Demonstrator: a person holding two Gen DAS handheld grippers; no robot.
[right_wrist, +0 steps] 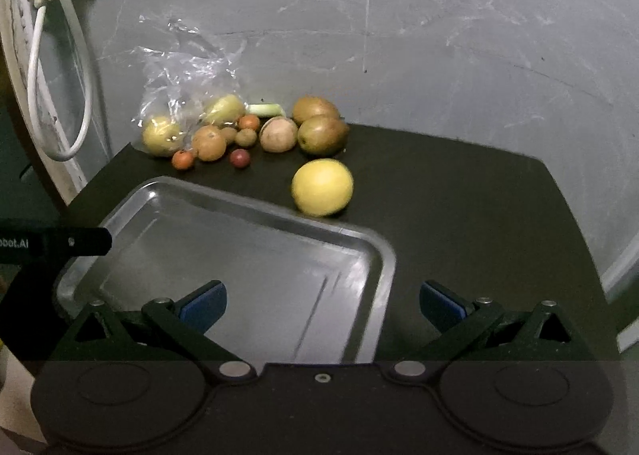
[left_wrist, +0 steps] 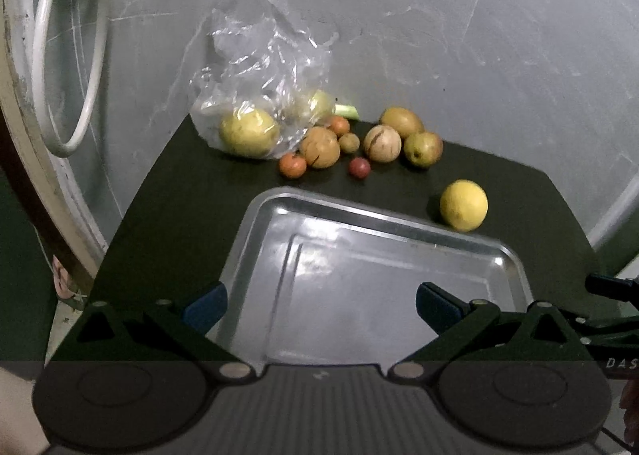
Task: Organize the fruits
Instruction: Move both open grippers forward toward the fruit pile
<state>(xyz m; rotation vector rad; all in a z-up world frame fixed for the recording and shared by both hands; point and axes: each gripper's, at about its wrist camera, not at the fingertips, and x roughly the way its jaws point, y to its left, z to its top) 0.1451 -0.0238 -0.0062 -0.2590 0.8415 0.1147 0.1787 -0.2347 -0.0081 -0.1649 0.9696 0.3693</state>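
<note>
Hovering over the near half of the metal tray (left_wrist: 371, 223), the left gripper (left_wrist: 319, 305) has its jaws spread wide and empty; the right gripper (right_wrist: 323, 301) hangs likewise spread over the tray's right rim. Nothing lies in the tray, so the sorting looks barely begun — the first pick seems the step in hand. The lemon (right_wrist: 322, 187), alone at twelve o'clock from the right gripper and just beyond the tray, looks the easiest target, calling for a forward reach and a wide bite. The other fruits cluster at eleven o'clock. Two sit inside a crumpled plastic bag (left_wrist: 263, 68), their kind hard to tell — a green stalk (right_wrist: 264, 108) behind is half hidden.
</note>
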